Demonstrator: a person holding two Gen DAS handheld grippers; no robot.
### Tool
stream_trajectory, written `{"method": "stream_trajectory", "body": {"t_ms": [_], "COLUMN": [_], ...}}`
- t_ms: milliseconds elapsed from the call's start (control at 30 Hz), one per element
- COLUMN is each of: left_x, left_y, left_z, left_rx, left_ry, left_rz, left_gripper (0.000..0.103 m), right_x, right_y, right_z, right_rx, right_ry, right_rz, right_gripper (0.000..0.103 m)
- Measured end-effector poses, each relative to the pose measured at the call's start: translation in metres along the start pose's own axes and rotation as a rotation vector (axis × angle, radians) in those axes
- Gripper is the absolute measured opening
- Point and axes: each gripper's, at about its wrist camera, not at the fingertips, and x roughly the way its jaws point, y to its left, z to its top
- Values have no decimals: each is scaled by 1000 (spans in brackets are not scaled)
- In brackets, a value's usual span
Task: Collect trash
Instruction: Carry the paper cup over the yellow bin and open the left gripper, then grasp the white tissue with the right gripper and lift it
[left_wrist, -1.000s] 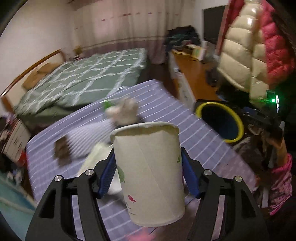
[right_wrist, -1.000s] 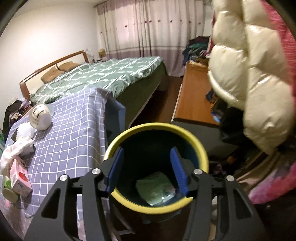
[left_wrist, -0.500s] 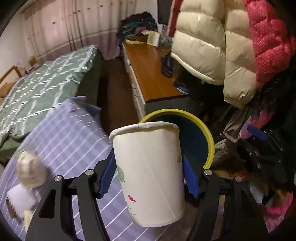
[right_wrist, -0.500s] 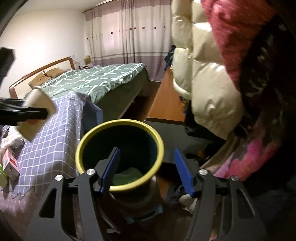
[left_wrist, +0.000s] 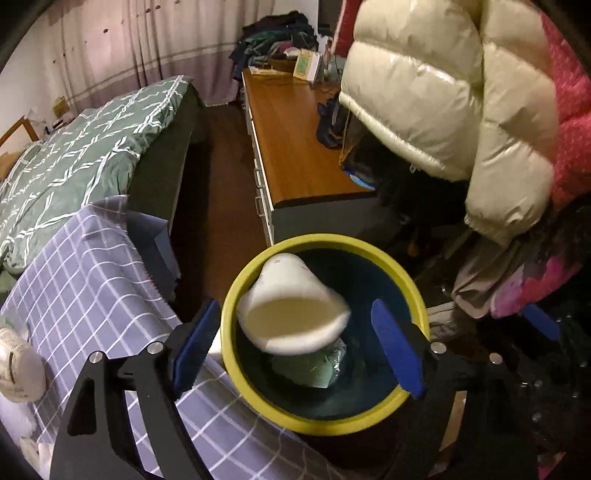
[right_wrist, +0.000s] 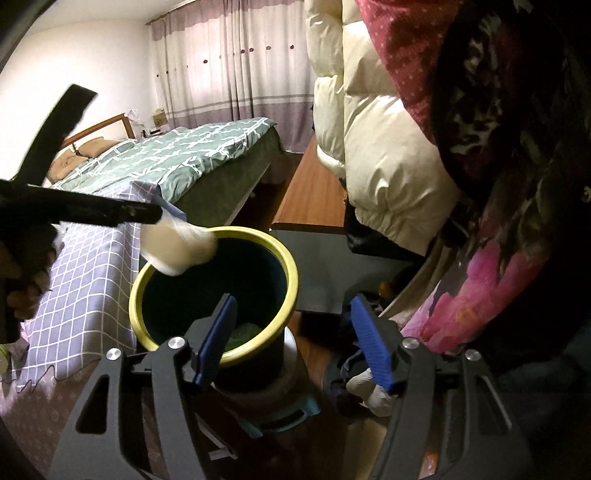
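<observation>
The white paper cup (left_wrist: 291, 310) is loose in the air, tipped mouth-first, over the mouth of the yellow-rimmed dark bin (left_wrist: 413, 295). My left gripper (left_wrist: 295, 350) is open above the bin, its blue pads apart and empty. Green crumpled trash (left_wrist: 321, 369) lies at the bin's bottom. In the right wrist view the blurred cup (right_wrist: 177, 247) sits at the bin rim (right_wrist: 288, 273), below the left gripper's black finger. My right gripper (right_wrist: 295, 339) is open and empty, just right of the bin.
A table with a purple checked cloth (left_wrist: 92, 295) stands left of the bin, with a round white object (left_wrist: 18, 365) on it. A green bed (left_wrist: 74, 155), a wooden desk (left_wrist: 295, 140) and hanging puffy coats (left_wrist: 443, 92) surround the spot.
The left gripper swung from the table over to the bin, then opened and let go of the paper cup, which now drops into the bin. The right gripper drew back to the bin's right.
</observation>
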Motion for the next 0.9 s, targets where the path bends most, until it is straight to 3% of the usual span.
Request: {"method": "stream_trajectory", "body": {"t_ms": [233,333,533,767,900], "left_x": [-87,-124,-187,-266,-295], "left_y": [25,49,112,171,190], "left_z": [-26,-51,-121,-221,-272], "left_rx": [-24,-87,-249,-408,-477], "left_ry": [-135,-179,-232,-292,-300], "left_rz": [11,12,103,360,451], "left_gripper": [90,93,94,95,95], "right_x": [11,12,15,21,17], "right_y": [21,33,65,119,171], "right_z": [-2,-2,-3,-3,1], "right_rx": [-19,-31,-82,-149,-218], "right_ry": [25,33,48,82,91], "right_rz": [36,62,106,213,332], "right_gripper": [65,65,65,65,65]}}
